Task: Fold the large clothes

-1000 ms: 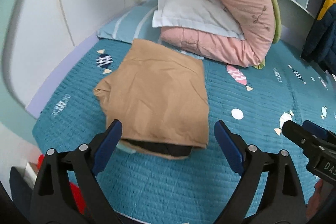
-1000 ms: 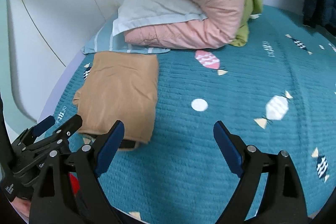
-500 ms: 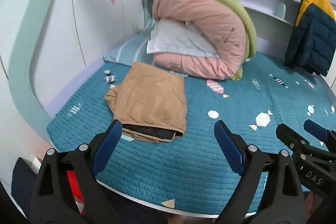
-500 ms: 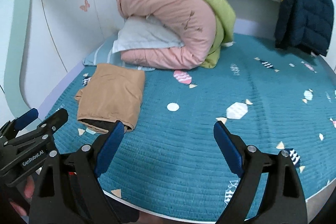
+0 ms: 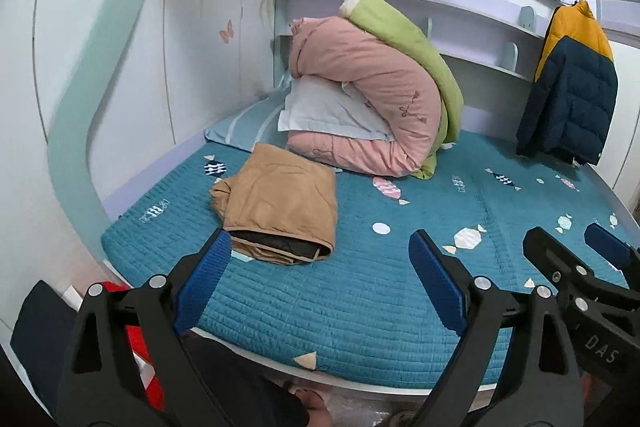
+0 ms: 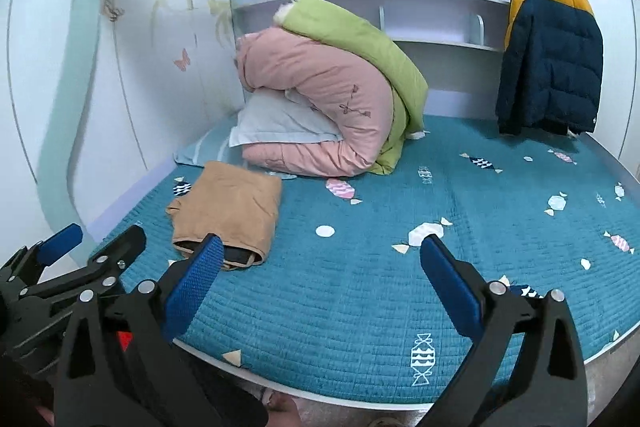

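A tan garment (image 5: 278, 205) lies folded into a thick rectangle on the left part of the teal bed, its dark lining showing at the near edge. It also shows in the right wrist view (image 6: 230, 213). My left gripper (image 5: 320, 287) is open and empty, held back over the bed's front edge, apart from the garment. My right gripper (image 6: 320, 287) is open and empty too, over the front edge, right of the garment. The right gripper shows at the right of the left wrist view (image 5: 580, 267). The left gripper shows at the left of the right wrist view (image 6: 80, 259).
The teal quilted bed cover (image 5: 400, 287) stretches right of the garment. A rolled pink and green duvet (image 5: 372, 99) with a pale pillow sits at the back. A navy and yellow jacket (image 5: 568, 87) hangs at the back right. Walls close the left side.
Both grippers have pulled back and up from the folded garment, from just over it to the bed's front edge. Both have stayed open and empty. The garment has not moved.
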{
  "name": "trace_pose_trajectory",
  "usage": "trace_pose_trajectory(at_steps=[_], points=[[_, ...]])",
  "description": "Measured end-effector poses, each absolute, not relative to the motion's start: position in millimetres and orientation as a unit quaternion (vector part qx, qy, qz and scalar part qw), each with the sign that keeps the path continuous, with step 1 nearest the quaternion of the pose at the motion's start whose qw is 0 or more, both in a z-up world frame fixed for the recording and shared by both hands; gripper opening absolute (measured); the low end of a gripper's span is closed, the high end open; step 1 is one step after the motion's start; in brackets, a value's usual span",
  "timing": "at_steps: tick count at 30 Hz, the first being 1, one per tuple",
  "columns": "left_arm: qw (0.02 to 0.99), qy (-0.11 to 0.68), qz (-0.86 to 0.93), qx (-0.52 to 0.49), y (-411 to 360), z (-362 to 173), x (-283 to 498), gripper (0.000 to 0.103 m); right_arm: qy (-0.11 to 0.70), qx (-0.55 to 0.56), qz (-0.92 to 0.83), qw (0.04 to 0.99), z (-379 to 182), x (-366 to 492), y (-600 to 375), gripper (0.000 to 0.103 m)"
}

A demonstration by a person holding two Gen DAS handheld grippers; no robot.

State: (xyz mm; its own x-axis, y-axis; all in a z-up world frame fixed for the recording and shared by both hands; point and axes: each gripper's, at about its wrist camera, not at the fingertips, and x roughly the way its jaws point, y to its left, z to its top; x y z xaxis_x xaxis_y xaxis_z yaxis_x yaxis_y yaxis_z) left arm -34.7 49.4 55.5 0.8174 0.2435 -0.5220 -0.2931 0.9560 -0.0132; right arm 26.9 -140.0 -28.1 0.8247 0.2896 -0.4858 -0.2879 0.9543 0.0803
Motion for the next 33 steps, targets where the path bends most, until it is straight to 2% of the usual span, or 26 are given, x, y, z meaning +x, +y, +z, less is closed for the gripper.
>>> trace_pose_trajectory(at_steps=[18, 33], points=[[0.951, 0.234, 0.194, -0.050, 95.5, 73.6, -45.2, 0.091, 0.244, -0.020, 0.177, 0.953, -0.5, 32.2, -85.3, 0.095], [0.946, 0.251, 0.202, -0.041, 92.3, 56.6, -19.7, 0.091, 0.261, -0.004, 0.189, 0.947, -21.2, 50.9, -93.1, 0.095]])
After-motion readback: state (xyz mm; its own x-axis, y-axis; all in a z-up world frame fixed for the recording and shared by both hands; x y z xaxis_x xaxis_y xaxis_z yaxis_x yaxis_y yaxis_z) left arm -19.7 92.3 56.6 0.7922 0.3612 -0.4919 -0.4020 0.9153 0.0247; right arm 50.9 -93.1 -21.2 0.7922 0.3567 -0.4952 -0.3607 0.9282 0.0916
